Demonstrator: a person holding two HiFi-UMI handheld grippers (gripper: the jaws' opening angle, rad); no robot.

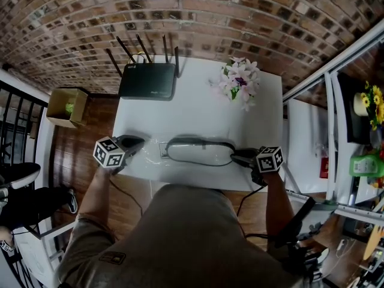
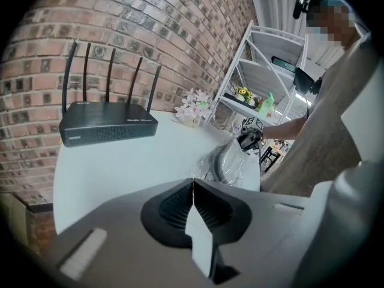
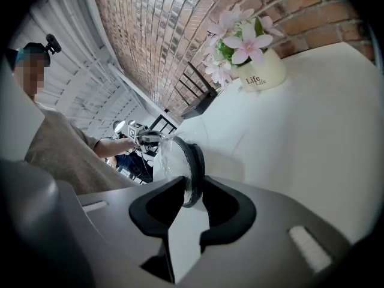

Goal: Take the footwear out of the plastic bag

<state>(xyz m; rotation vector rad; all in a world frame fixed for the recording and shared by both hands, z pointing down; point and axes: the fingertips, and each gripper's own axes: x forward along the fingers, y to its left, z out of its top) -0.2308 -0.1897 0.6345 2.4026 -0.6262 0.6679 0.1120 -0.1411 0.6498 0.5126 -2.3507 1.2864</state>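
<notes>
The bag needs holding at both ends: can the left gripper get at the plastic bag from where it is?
Probably yes. The left gripper sits just off the plastic bag's end, with only bare table between; its jaws are shut and must open first.

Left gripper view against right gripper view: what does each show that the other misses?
Left only: the black router, a white shelf rack, and the left hand-held gripper, jaws shut on nothing. Right only: the Life label on the vase, and the right hand-held gripper clamped on the bagged footwear. Both: the white table, brick wall, pink flowers and the footwear itself.
</notes>
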